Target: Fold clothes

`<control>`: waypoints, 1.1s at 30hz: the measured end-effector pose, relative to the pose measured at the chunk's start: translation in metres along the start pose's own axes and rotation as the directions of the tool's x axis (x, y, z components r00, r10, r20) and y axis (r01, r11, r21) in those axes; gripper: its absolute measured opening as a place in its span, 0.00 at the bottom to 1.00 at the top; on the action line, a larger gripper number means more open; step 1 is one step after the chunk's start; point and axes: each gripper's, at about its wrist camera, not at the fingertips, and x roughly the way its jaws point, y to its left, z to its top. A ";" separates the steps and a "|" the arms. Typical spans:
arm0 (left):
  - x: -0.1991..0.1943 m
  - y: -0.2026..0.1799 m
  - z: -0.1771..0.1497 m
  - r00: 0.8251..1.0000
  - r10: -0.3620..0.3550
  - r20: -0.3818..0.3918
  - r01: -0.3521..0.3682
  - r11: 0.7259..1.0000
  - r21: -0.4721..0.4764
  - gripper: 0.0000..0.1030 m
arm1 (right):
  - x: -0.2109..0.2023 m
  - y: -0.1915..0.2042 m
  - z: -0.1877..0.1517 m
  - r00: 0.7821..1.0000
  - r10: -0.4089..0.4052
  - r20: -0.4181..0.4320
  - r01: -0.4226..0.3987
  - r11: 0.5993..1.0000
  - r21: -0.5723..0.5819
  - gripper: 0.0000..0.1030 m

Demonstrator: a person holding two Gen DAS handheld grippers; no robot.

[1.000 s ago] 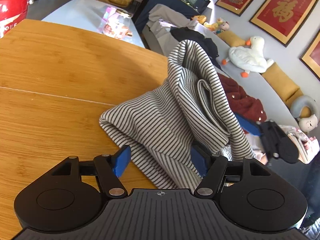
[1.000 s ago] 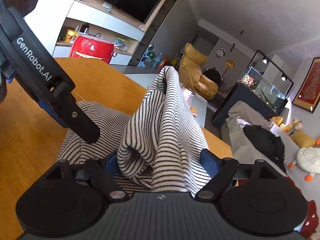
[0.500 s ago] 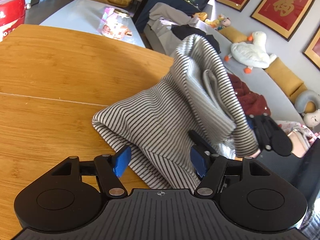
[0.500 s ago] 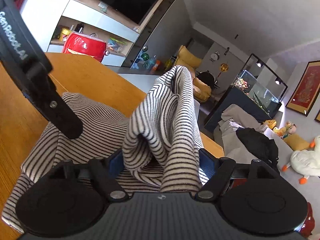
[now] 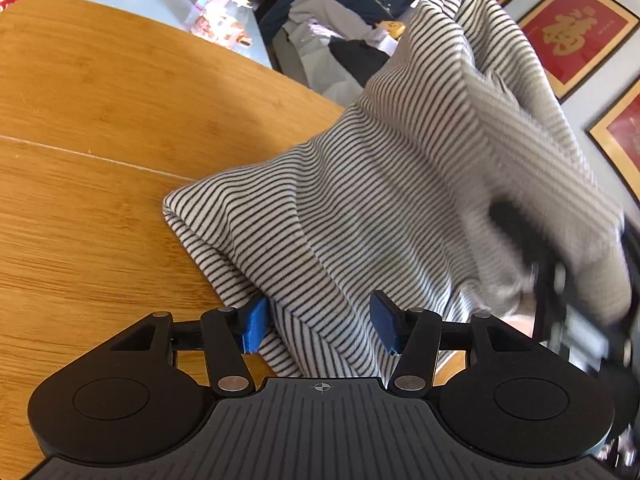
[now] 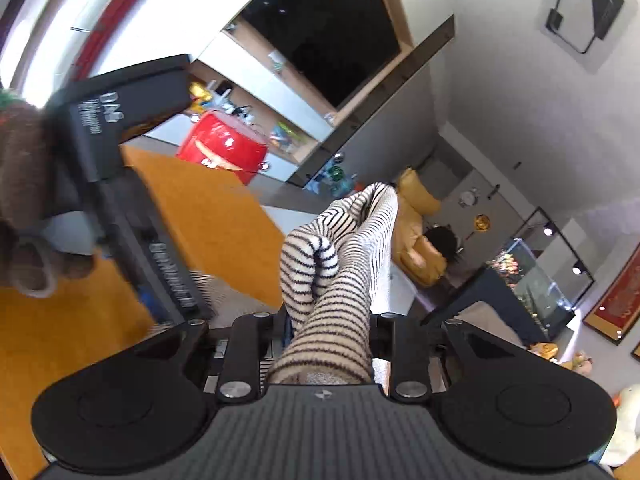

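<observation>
The right claw (image 6: 330, 344) is clamped on a bunched fold of the striped garment (image 6: 340, 264), the cloth squeezed narrow between its two fingers and standing up out of them in a rumpled ridge. The left claw (image 5: 320, 326) has its blue pads (image 5: 254, 320) spread apart, with the garment (image 5: 380, 200) lying between them; the left pad touches the edge of the cloth, while the right one stands clear of it, so nothing there is pinched. From the left wrist view the garment rises from the wooden surface (image 5: 100, 128) in a steep slope toward the upper right, where it is lifted high and goes blurry. Its lower corner rests on the wood, folded over on itself. Seen from the right wrist, the left device (image 6: 132, 216) crosses the frame at a slant, held by a hand in a brown sleeve (image 6: 24, 200). Beyond the surface sits a red appliance (image 6: 222, 150) under a dark television (image 6: 324, 36).
</observation>
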 end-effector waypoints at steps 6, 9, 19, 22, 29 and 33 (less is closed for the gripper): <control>-0.027 0.010 0.003 0.999 -0.006 0.041 0.007 0.999 -0.033 0.52 | 0.015 0.051 -0.019 0.997 0.019 -0.075 -0.026 0.996 -0.090 0.30; -0.039 0.005 0.005 0.998 0.000 0.071 0.001 1.000 -0.006 0.65 | 0.017 0.074 -0.019 0.998 0.011 -0.058 -0.022 0.980 -0.199 0.31; -0.047 -0.001 -0.001 0.992 0.072 0.108 -0.080 0.994 0.071 0.70 | -0.004 0.046 0.001 0.988 0.153 -0.033 -0.155 0.986 -0.055 0.57; -0.046 0.005 -0.006 0.992 0.079 0.101 -0.085 0.995 0.058 0.71 | -0.016 0.020 0.001 0.983 0.181 -0.039 -0.178 0.981 0.079 0.54; -0.056 0.005 -0.020 0.995 0.063 0.072 -0.069 0.994 0.087 0.60 | -0.004 -0.053 0.005 0.977 0.214 0.011 -0.197 0.882 0.429 0.08; -0.042 0.007 -0.030 0.999 0.028 0.045 -0.031 0.997 0.076 0.56 | -0.008 -0.106 -0.005 0.905 0.371 0.209 -0.414 0.648 0.640 0.08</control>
